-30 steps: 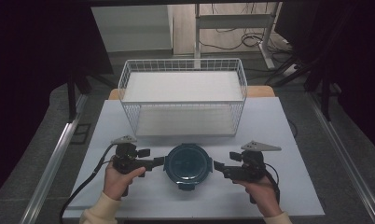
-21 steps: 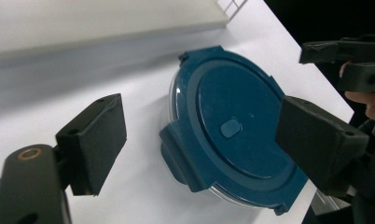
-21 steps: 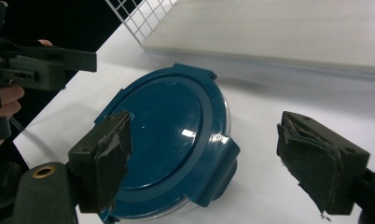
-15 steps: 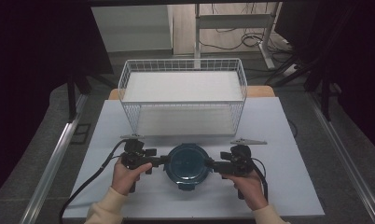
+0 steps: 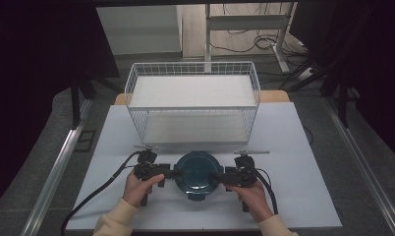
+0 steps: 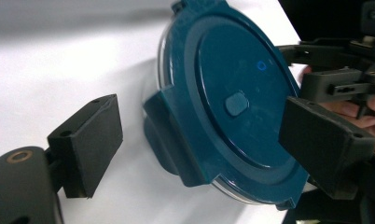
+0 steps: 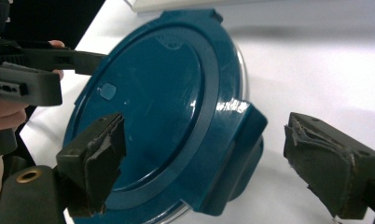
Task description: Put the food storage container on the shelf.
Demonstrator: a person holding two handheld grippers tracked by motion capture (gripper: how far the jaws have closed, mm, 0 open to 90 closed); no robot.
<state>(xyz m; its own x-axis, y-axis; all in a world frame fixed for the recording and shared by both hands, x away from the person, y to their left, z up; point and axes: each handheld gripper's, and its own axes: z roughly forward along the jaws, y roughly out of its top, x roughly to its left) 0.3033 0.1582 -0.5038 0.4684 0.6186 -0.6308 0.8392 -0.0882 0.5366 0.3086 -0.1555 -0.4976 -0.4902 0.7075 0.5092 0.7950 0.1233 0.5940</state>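
Note:
A round clear container with a dark teal clip lid (image 5: 198, 172) rests on the white table near the front edge. My left gripper (image 5: 170, 172) reaches in level from its left side, and my right gripper (image 5: 222, 176) from its right. In the left gripper view the jaws of the left gripper (image 6: 206, 128) straddle the lid's side latch (image 6: 169, 140) without pressing on it. In the right gripper view the right gripper (image 7: 209, 142) brackets the opposite latch (image 7: 244, 140) the same way. Both pairs of jaws have just been opening, with a latch between them.
A white wire basket (image 5: 193, 73) with a white floor stands on the table behind the container. The table's front edge lies just under the person's hands. Dark floor, metal rails and cables surround the table.
Both hands have sunk and moved inward to the container's sides. The grippers have rolled, so their grey top plates now show edge-on. The container has not moved.

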